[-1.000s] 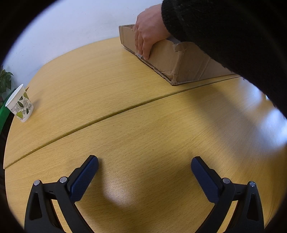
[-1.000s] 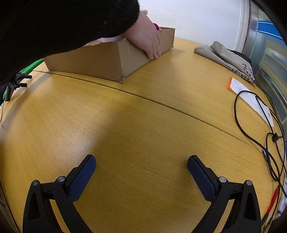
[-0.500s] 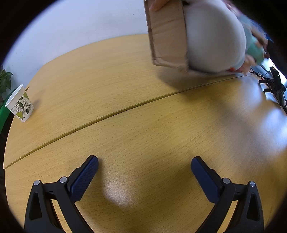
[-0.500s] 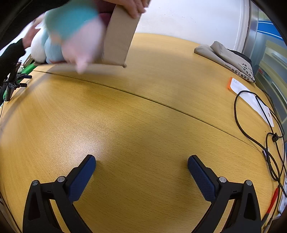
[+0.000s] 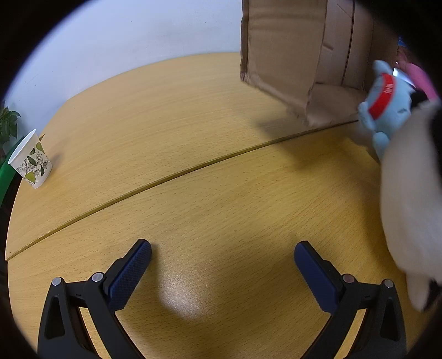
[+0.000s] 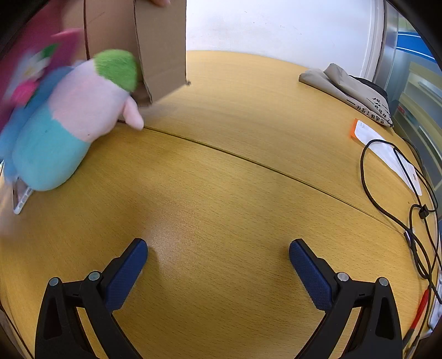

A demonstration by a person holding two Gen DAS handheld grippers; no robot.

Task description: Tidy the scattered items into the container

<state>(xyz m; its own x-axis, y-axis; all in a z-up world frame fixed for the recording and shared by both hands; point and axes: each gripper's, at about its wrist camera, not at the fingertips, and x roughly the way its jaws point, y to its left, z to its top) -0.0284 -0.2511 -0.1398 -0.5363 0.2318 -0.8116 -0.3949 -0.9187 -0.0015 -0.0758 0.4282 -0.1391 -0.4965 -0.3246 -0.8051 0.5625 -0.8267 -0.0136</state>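
**Box tipped up, plush toys out on the table**

Cardboard box (image 5: 287,52) held tilted on end above the far side of the wooden table (image 5: 210,176), open side facing the toys, a fingertip (image 6: 161,2) just showing at its top edge. Tumbled at its mouth: a pink-and-teal plush with a green tuft (image 6: 71,121), lying on the tabletop just left of the box in the right wrist view. Behind it, a blurred magenta and blue plush (image 6: 25,82), too smeared to make out. From the left wrist view, a light blue plush with a red band (image 5: 386,107) beside the box, and a large white blurred shape (image 5: 408,193) at the right edge.

Left gripper (image 5: 222,265) spread wide, empty, low over bare table. Right gripper (image 6: 218,262) likewise wide apart, nothing between the pads.

Paper cup with leaf print (image 5: 30,163) upright at the far left edge. Black cable (image 6: 397,190), a folded cloth bag (image 6: 348,88) and a white paper (image 6: 386,149) off to the right.
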